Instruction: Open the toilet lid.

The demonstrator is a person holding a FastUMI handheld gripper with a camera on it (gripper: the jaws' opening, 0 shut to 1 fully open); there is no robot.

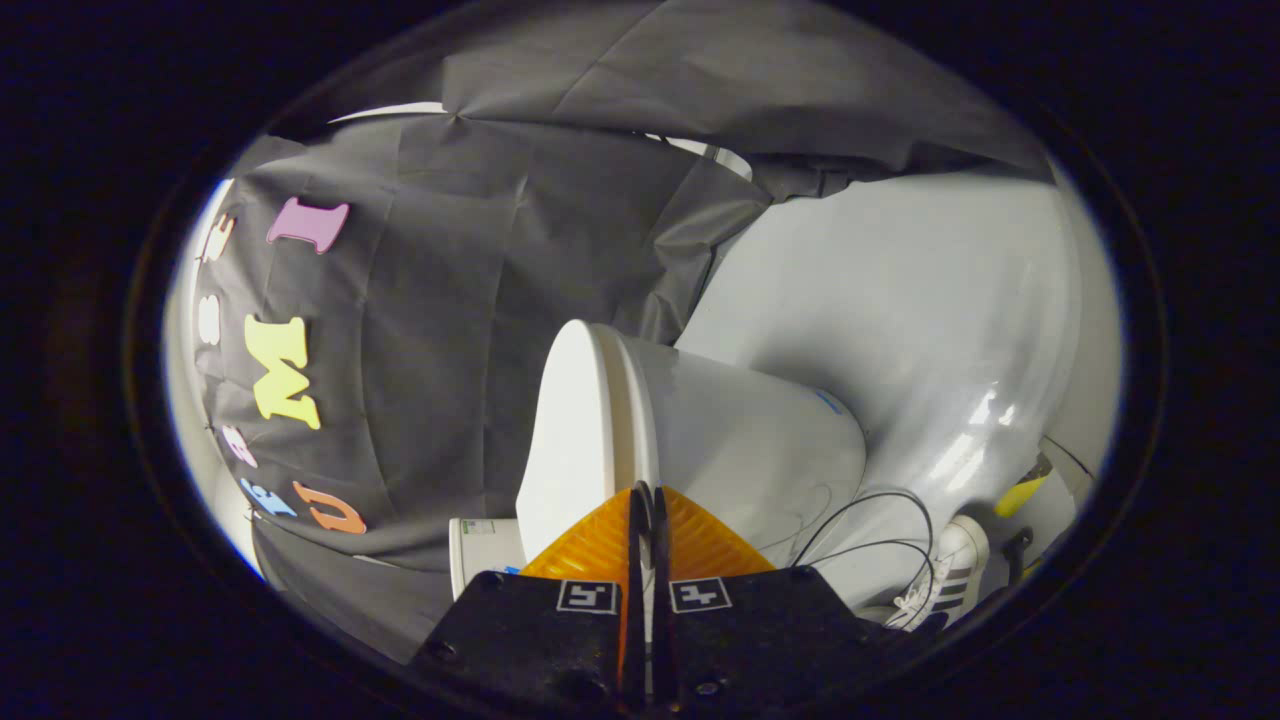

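The view is rolled sideways. A white toilet (750, 440) lies beyond the fingers, with its lid (565, 430) down flat on the seat and the lid's top face turned toward the black cloth. My gripper (646, 490) has its two orange fingers (590, 545) pressed together with only a hairline slit and nothing held. The fingertips line up with the seam between lid and seat, and the toilet seems some way ahead of them.
A white cistern corner (482, 548) shows behind the lid. On the grey floor (900, 300) by the bowl lie thin black cables (870, 520), a person's white striped shoe (950, 575) and a yellow object (1020, 495). Black cloth (450, 300) hangs behind the toilet.
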